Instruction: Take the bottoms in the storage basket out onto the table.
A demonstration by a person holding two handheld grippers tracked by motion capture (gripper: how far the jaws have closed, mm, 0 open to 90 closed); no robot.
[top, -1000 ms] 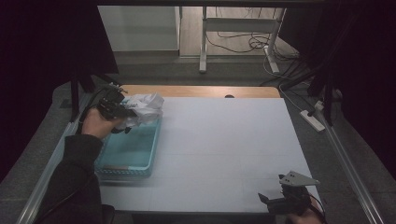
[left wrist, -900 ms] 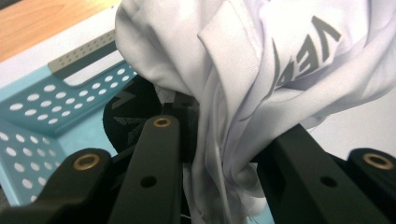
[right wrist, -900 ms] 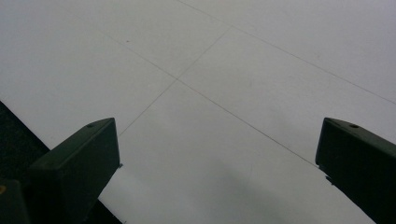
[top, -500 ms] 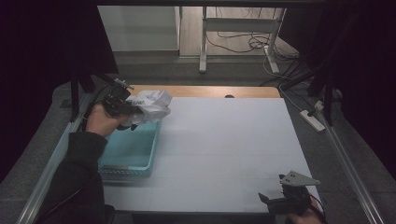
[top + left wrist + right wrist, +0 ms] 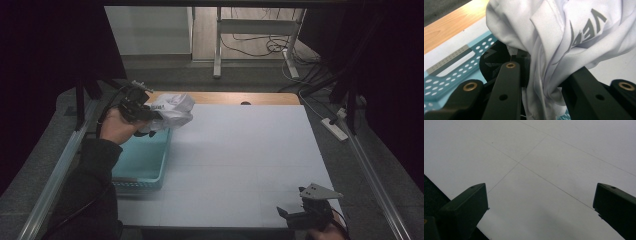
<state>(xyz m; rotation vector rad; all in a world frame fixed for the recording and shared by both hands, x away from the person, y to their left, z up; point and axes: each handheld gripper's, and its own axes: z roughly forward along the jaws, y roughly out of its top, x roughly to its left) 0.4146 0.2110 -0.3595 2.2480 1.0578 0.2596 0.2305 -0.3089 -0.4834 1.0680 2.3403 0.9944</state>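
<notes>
A crumpled white garment point(image 5: 172, 110) with grey lettering point(image 5: 564, 42) hangs in the air over the far end of a light blue perforated basket point(image 5: 142, 160) point(image 5: 441, 80). My left gripper point(image 5: 150, 116) point(image 5: 541, 90) is shut on a bunched fold of this cloth, held up by a hand at the table's far left. Something black lies under the cloth inside the basket point(image 5: 492, 62). My right gripper point(image 5: 300, 210) point(image 5: 541, 207) rests near the front right corner of the white table point(image 5: 250, 150) point(image 5: 536, 157), jaws wide open with nothing between them.
A wooden strip point(image 5: 250, 98) runs along the table's far edge. Metal rails point(image 5: 60, 165) flank the table on both sides. A power strip point(image 5: 334, 128) and cables lie on the floor at the right, table legs point(image 5: 218, 45) beyond.
The left hand has lifted the white garment up out of the basket and carried it rightward toward the table's middle. The right gripper has stayed put.
</notes>
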